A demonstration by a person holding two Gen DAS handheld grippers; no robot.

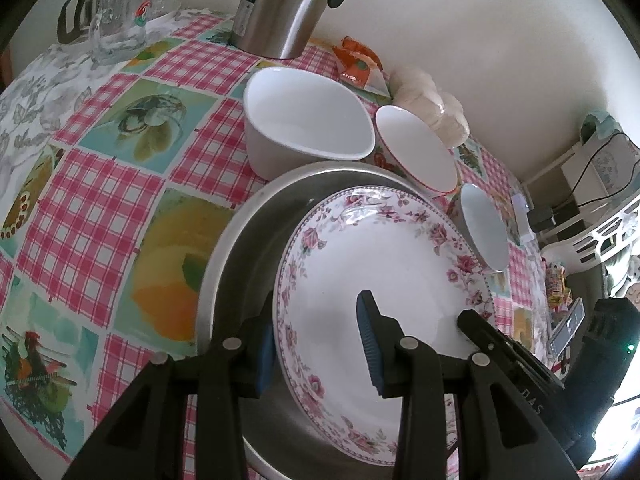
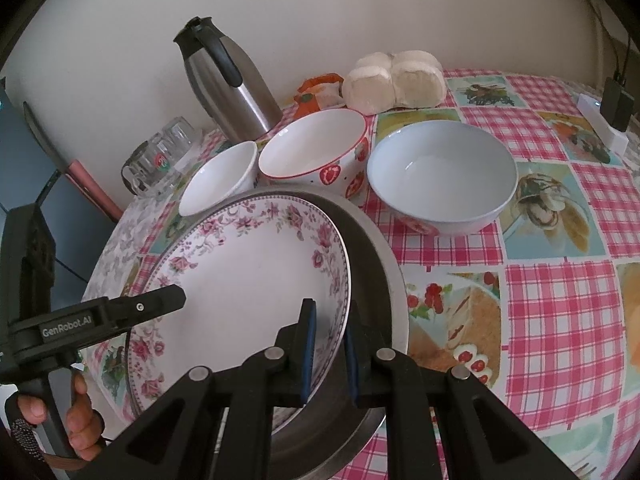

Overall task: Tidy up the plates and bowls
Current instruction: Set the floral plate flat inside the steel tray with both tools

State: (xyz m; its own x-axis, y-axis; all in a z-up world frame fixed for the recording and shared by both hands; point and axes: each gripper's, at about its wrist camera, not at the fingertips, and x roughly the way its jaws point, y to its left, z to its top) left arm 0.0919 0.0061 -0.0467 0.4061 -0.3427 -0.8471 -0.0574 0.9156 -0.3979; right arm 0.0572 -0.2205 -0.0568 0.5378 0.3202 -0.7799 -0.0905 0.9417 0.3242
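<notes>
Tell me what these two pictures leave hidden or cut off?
- Left wrist view: the steel thermos jug loses its top at the frame edge.
- Both views: the round metal pan's floor is mostly hidden by the floral-rimmed white plate.
- Left wrist view: the plate's near rim hides behind the left gripper's fingers.

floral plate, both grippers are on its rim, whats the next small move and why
Probably lower the floral plate flat into the metal pan, then let go. The right gripper pinches its rim and the left gripper straddles the opposite edge, while the plate sits tilted inside the pan, not yet lying flat.
</notes>
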